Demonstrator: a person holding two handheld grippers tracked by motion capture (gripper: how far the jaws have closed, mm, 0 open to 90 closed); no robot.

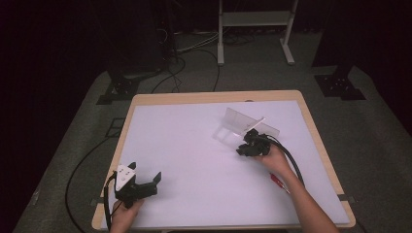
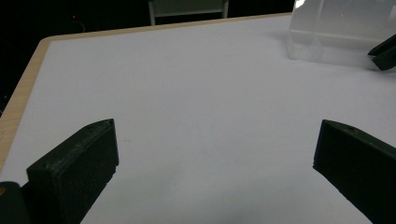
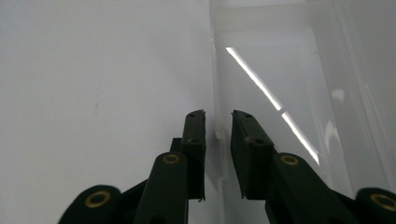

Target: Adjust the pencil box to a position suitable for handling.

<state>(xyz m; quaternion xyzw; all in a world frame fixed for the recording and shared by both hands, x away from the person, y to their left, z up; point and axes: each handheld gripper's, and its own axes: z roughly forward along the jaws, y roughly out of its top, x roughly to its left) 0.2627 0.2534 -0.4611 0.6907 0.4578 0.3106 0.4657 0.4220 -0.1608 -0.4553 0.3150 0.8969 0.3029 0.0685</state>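
Note:
A clear plastic container (image 1: 243,122) lies on the white table top (image 1: 194,145), right of centre. My right gripper (image 1: 248,138) reaches it from the near side. In the right gripper view its jaws stand close together astride the container's thin near wall (image 3: 217,135), with a small gap still visible on each side of my right gripper (image 3: 218,114). My left gripper (image 1: 144,171) rests near the front left corner, jaws wide apart with nothing between them (image 2: 218,123). The left gripper view has the container (image 2: 336,32) at far right with a tip of the right gripper (image 2: 384,53) beside it.
A small red object (image 1: 278,182) lies on the table beside the person's right forearm. The table has a wooden rim (image 1: 214,96). Cables (image 1: 175,68) and a white stand (image 1: 255,29) are on the floor behind it.

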